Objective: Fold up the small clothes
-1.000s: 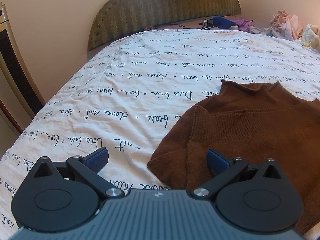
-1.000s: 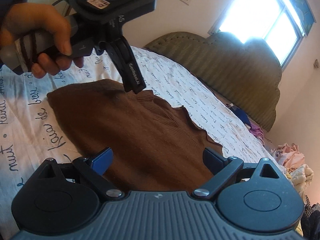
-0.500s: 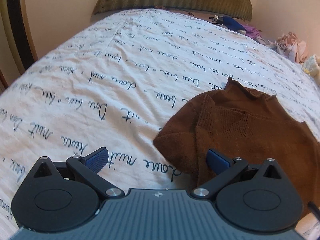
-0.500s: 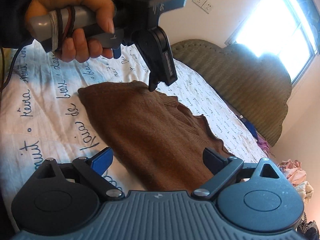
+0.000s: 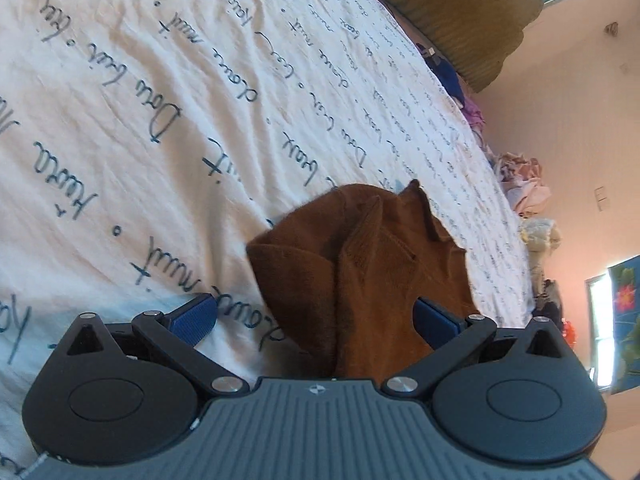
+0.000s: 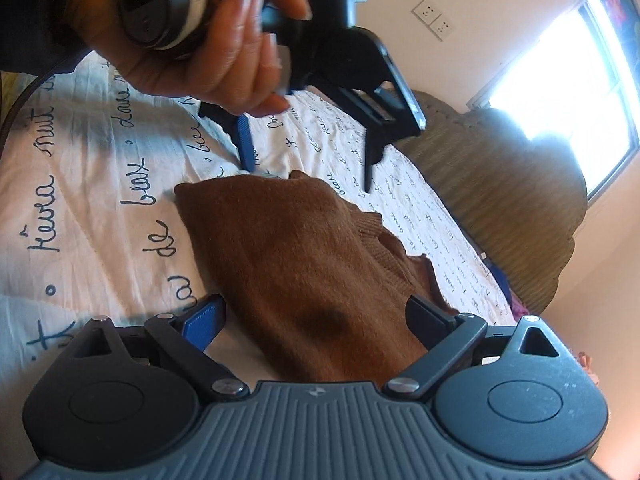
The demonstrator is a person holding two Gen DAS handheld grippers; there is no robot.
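Note:
A small brown knitted sweater (image 5: 372, 256) lies folded on the white bedsheet with blue script (image 5: 160, 100). My left gripper (image 5: 316, 320) is open and low over the sweater's near corner, its jaws either side of the cloth edge. In the right wrist view the sweater (image 6: 304, 256) lies ahead, and my right gripper (image 6: 308, 320) is open over its near end. The left gripper (image 6: 308, 160) shows there too, held by a hand, open, its fingers pointing down at the sweater's far corner.
A padded olive headboard (image 6: 500, 184) stands at the bed's far end. Blue and purple clothes (image 5: 452, 76) and a pile of pale laundry (image 5: 524, 184) lie along the bed's far side. A bright window (image 6: 560, 68) is behind.
My left gripper has dropped lower and tilted toward the sweater's corner. The right gripper has moved closer to the sweater. Both stayed open.

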